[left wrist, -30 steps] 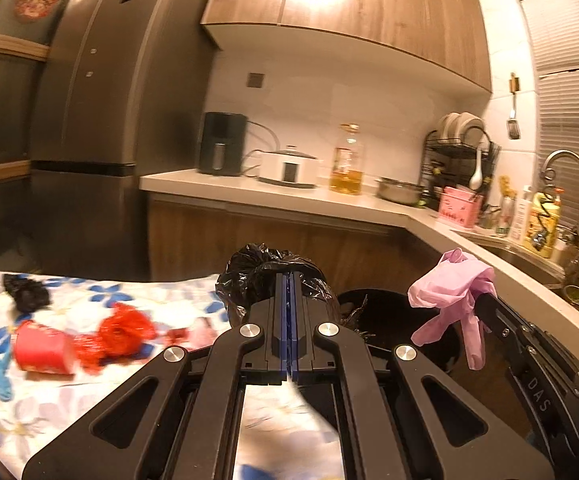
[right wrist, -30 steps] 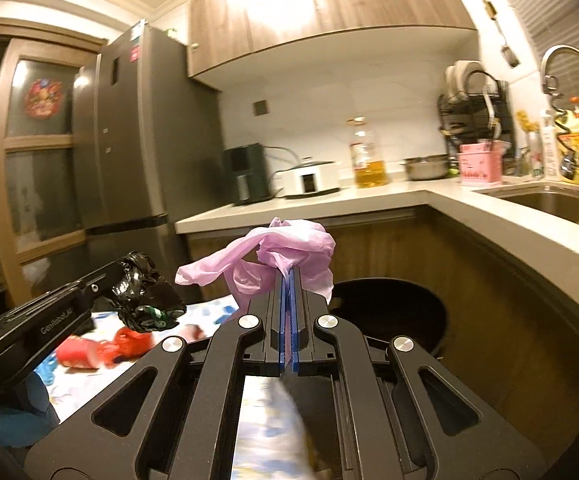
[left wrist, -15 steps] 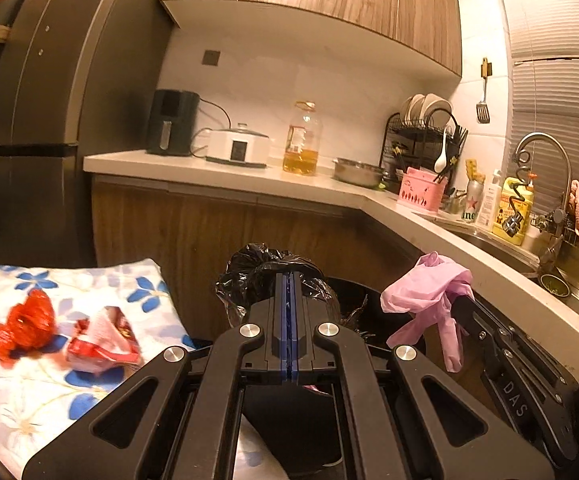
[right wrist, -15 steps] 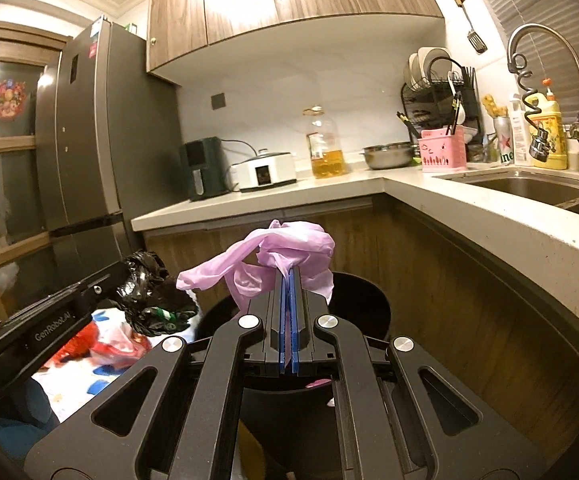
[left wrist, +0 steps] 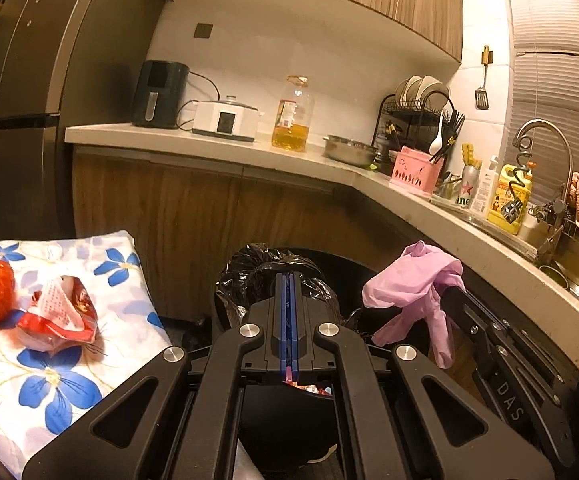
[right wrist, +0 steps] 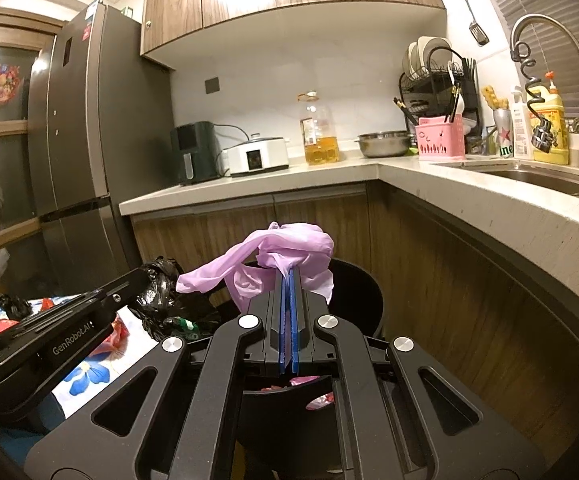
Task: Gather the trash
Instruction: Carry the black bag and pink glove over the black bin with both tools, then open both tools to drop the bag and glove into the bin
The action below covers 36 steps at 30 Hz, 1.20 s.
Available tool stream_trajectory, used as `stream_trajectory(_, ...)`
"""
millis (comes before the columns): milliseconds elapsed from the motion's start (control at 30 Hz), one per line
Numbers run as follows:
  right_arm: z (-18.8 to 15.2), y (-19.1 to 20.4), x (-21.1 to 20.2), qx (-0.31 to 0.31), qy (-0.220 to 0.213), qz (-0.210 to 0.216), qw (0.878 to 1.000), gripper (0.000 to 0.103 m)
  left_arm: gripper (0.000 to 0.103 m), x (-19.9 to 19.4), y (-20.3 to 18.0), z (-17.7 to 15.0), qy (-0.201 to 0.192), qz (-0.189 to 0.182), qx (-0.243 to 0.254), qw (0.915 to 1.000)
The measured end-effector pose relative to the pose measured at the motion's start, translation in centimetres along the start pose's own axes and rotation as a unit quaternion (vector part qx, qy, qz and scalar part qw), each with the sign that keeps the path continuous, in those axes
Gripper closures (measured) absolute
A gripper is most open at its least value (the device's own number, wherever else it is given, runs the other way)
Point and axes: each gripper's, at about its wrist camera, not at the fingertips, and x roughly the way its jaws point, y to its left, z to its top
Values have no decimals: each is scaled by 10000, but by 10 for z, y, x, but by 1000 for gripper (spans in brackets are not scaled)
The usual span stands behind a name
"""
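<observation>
Left wrist view: the left gripper (left wrist: 288,280) clenches a crumpled black plastic bag (left wrist: 265,268) above the round black bin (left wrist: 369,264). Right wrist view: the right gripper (right wrist: 288,276) pinches a pink rubber glove (right wrist: 289,248) over the bin; the drop step seems next, calling for both to release

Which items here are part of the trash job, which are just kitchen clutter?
Job:
- left gripper, shut on black plastic wad
- right gripper, shut on pink glove
- black bin
- red wrappers on floral cloth

Clutter:
- oil bottle
- cooker
- dish rack
- steel bowl
</observation>
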Motion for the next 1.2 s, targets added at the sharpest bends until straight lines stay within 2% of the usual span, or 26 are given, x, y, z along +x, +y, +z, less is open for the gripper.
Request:
stream_trajectory(433,-7,0,13,-52,176,-47,9998,100,99,17,3,-11,257,-98,-56,9996)
stream_trajectory(500,-9,-1,14,-51,189,-63,9998,100,84,19,4,-12,308,-99,-74,9994)
stream_trajectory(567,-10,-1,16,-53,215,-75,9997,100,74,21,5,-14,353,-129,-117,9992)
stream_trajectory(633,-11,-2,17,-58,239,-102,9996,100,69,22,6,-15,379,-106,-103,9992)
stream_trajectory(700,-11,-3,18,-52,268,-113,9996,100,57,21,7,-15,371,-104,-112,9992)
stream_trajectory(767,-12,-4,19,-56,296,-148,9994,98,54,20,9,-14,349,-102,-137,9992)
stream_trajectory(867,-13,-6,21,-48,317,-181,9993,94,42,17,11,-11,300,-19,-146,9994)
stream_trajectory(1000,-14,-9,21,-6,324,-219,9992,75,32,11,13,-8,241,249,-27,9994)
stream_trajectory(1167,-14,-12,18,68,315,-250,9992,63,23,2,22,-7,226,690,-4,9974)
stream_trajectory(1200,-14,-13,16,93,296,-245,9992,60,18,1,24,-6,237,781,-9,9967)
